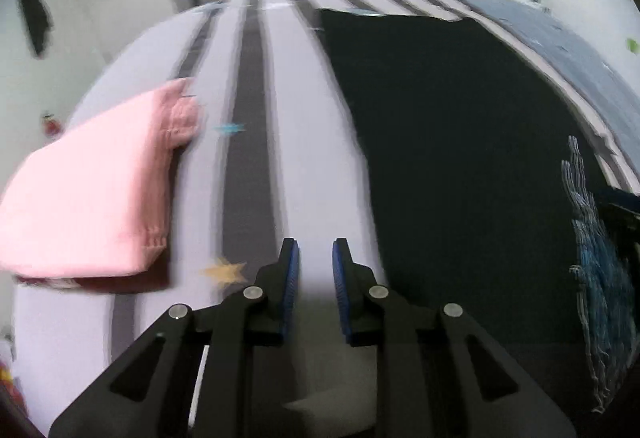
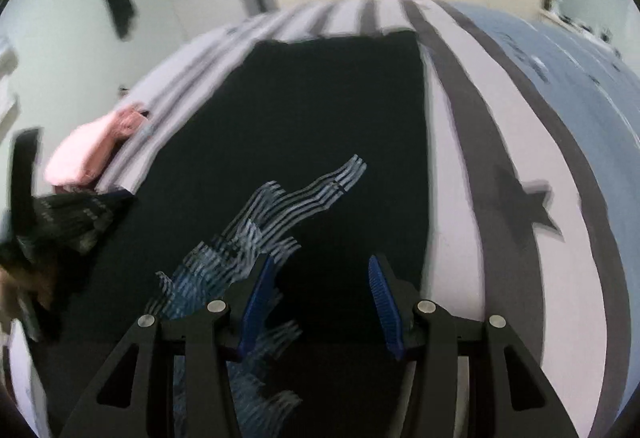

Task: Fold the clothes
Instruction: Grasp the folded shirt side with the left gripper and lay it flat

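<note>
Blue ribbed fingers (image 2: 380, 288) parted over flat black cloth (image 2: 320, 126), striped print (image 2: 288, 206).

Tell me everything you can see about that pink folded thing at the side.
The pink folded garment looks like soft knit fabric, with ribbed cuffs or hems showing along one edge. It is folded into a thick, neat block and lies flat on the striped grey-and-white bedsheet, left of the black cloth. Neither claw touches it.

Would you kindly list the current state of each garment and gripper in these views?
Left gripper: open, empty, above the striped bedsheet.
Right gripper: open, empty, over the dark garment.
Dark garment: spread flat, not yet folded.
Pink garment: folded, lying at the sheet's left edge.
</note>
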